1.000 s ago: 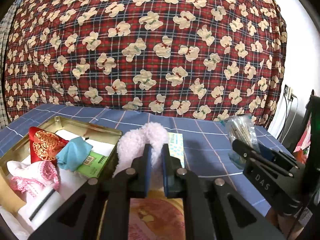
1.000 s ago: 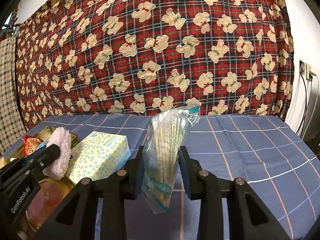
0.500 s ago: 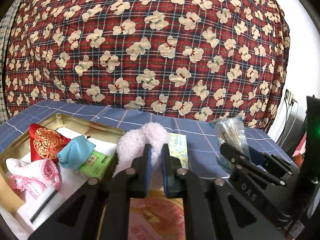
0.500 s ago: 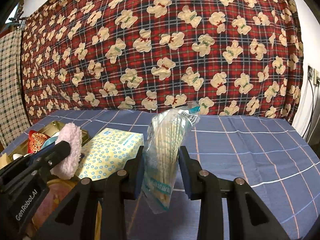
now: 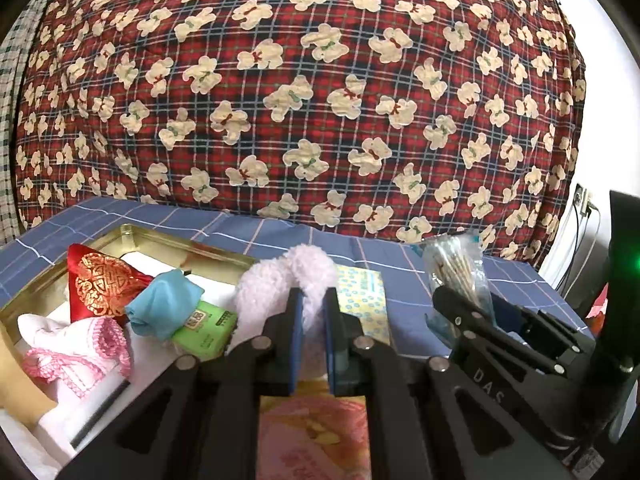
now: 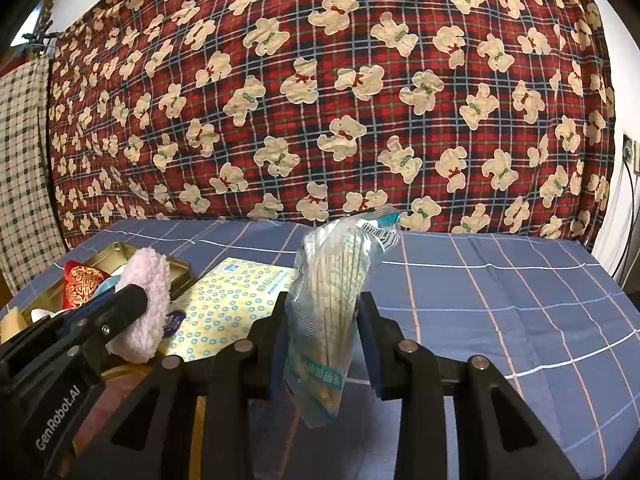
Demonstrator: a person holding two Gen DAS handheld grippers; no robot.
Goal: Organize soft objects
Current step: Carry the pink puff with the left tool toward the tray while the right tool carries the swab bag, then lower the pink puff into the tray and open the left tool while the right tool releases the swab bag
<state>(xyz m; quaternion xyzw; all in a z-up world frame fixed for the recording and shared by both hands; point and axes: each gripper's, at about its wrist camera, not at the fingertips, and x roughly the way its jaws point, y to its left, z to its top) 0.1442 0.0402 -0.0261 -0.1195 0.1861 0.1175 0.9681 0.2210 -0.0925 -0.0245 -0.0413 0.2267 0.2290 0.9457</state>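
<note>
My left gripper (image 5: 312,300) is shut on a fluffy pale pink pad (image 5: 280,284), held above the table just right of the gold tin (image 5: 172,242). The pad also shows in the right wrist view (image 6: 146,300). My right gripper (image 6: 324,312) is shut on a clear bag of cotton swabs (image 6: 332,300), held upright above the blue cloth; the bag also shows in the left wrist view (image 5: 456,268). The tin holds a red embroidered pouch (image 5: 100,284), a light blue cloth (image 5: 164,308), a green tissue pack (image 5: 204,328) and a pink-and-white knitted cloth (image 5: 76,354).
A yellow dotted tissue pack (image 6: 236,304) lies on the blue checked tablecloth (image 6: 500,300) between the grippers. A round tin lid with a pink picture (image 5: 316,436) lies under the left gripper. A red bear-print blanket (image 6: 320,100) hangs behind. Cables (image 5: 576,248) hang at far right.
Both grippers have risen and tilted up a little, still holding the pink pad and the swab bag. The right gripper sits closer to the left one.
</note>
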